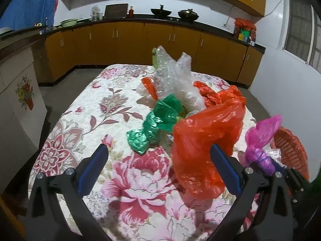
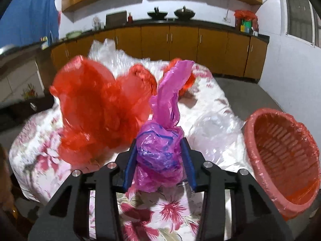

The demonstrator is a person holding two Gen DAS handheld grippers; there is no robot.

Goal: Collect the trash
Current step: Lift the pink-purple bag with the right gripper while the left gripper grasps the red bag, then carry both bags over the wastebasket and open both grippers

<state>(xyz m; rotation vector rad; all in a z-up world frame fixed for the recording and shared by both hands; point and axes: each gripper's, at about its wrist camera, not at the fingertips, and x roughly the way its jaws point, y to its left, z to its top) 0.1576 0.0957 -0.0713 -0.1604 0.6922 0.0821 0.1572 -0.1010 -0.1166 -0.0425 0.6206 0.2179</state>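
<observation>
Right gripper (image 2: 158, 154): jaws clamped on pink bag (image 2: 160, 150), carrying step; basket (image 2: 284, 206) right of jaws, next move there; left gripper (image 1: 158, 166): jaws apart, red bag (image 1: 202, 146) seemingly untouched between them.

pink bag (image 2: 158, 150): glossy crinkled plastic | tablecloth (image 1: 84, 120): matt floral cloth | basket (image 2: 280, 140): slatted plastic

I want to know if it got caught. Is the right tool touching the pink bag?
Touching. The right wrist view shows the right tool with both blue fingers pressed against the sides of the pink bag.
</observation>
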